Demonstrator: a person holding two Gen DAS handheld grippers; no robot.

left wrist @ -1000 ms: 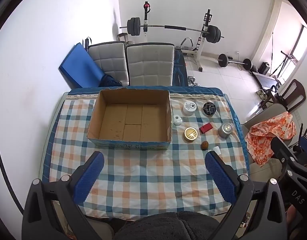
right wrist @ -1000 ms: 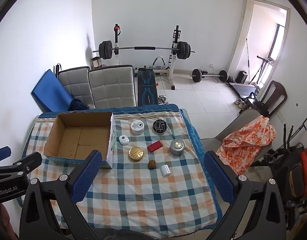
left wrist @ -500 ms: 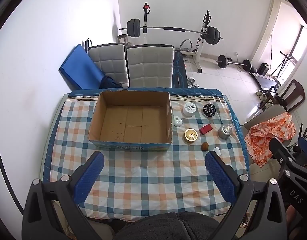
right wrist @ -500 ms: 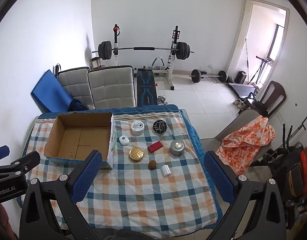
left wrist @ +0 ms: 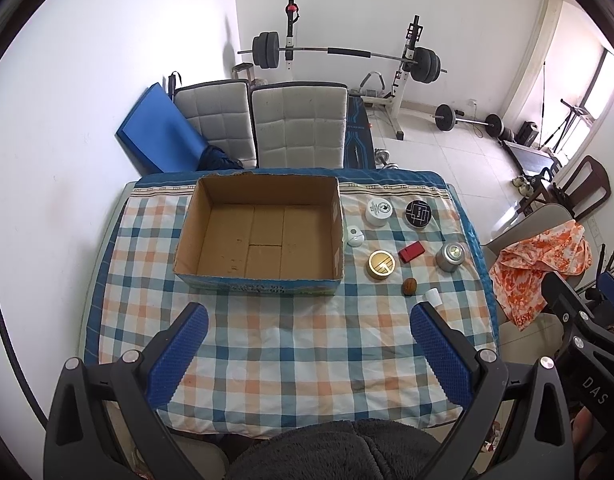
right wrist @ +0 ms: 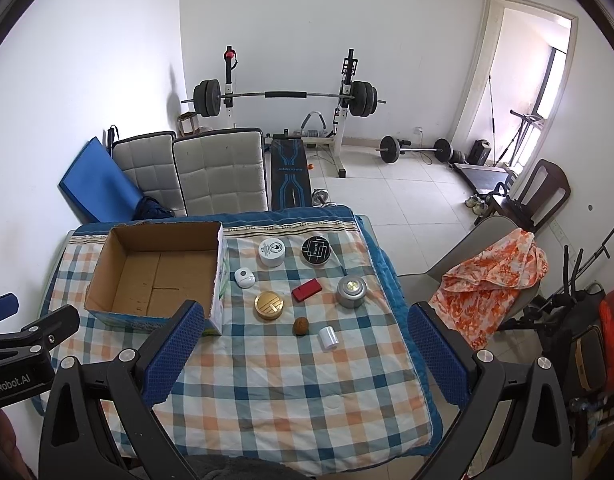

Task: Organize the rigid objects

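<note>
A: Starting at the left, what's on the desk (left wrist: 235,344)?

B: An open cardboard box (left wrist: 263,236), nothing inside it, standing on the checked cloth. The left gripper (left wrist: 307,340) hovers above the near edge with its fingers (left wrist: 179,354) spread wide, grasping nothing.

A: And to the right of the box?

B: The loose things, all well apart from the fingers: a small white disc (right wrist: 244,277) just beside the box wall, a white jar (right wrist: 272,253), a gold tin (right wrist: 269,305), a black round tin (right wrist: 315,251), a red case (right wrist: 306,289), a brown nut (right wrist: 300,325), a small white cylinder (right wrist: 328,338) and a silver canister (right wrist: 350,291) farthest right.

A: The right gripper (right wrist: 303,344)?

B: Also released, fingers (right wrist: 437,354) wide, hanging over the near part of the cloth, empty.

A: So which step is this?

B: The very start, I'd judge: nothing is in the box yet. The next move likely calls for the right gripper to drop toward a near piece, say the cylinder or nut, straddle it squarely, close gently since both could roll, then carry it left over the box rim.
</note>
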